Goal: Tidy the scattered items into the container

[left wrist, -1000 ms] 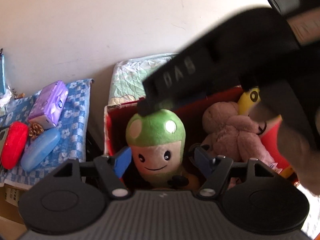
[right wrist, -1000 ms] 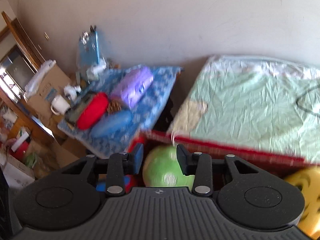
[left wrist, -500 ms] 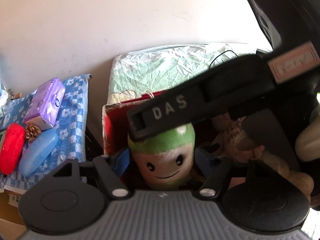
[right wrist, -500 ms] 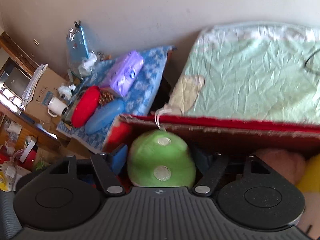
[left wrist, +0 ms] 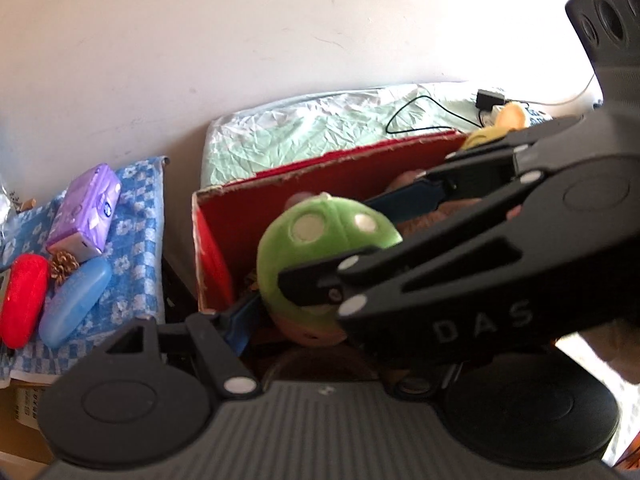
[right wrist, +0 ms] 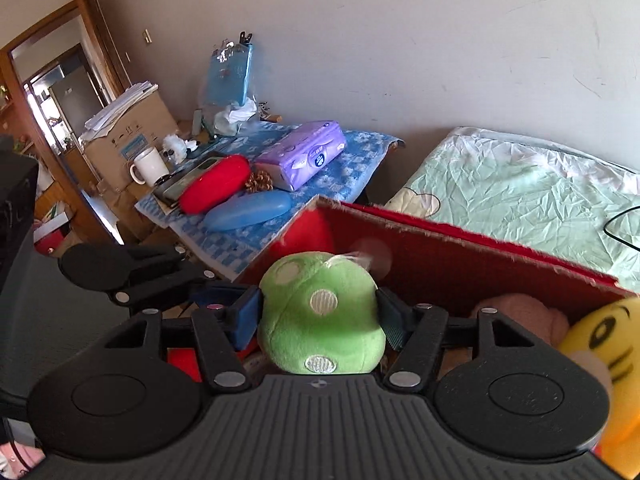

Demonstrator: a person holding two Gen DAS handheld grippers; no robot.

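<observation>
A green mushroom plush (right wrist: pixel 320 316) stands in the red cardboard box (right wrist: pixel 460 236) at its left end. My right gripper (right wrist: pixel 318 316) has the spotted cap between its blue pads. The jaws are closing and both pads touch the cap. In the left wrist view the right gripper (left wrist: pixel 336 240) crosses in front and brackets the plush (left wrist: pixel 320 232). My left gripper (left wrist: pixel 320 320) stands open low beside the plush, its right finger hidden. One of its fingers (right wrist: pixel 208 293) shows in the right wrist view. A pink plush (right wrist: pixel 520 312) and a yellow plush (right wrist: pixel 600 340) lie in the box.
Left of the box a side table with a blue checked cloth (right wrist: pixel 360 148) carries a purple tissue pack (right wrist: pixel 308 152), a red case (right wrist: pixel 216 188), a blue case (right wrist: pixel 248 210), a pine cone (right wrist: pixel 260 180) and a white mug (right wrist: pixel 150 166). A green-sheeted bed (right wrist: pixel 520 184) lies behind.
The right gripper opened wide, dropped from above the box rim and now brackets the green cap. The plush has tipped, so its face no longer shows to the left camera.
</observation>
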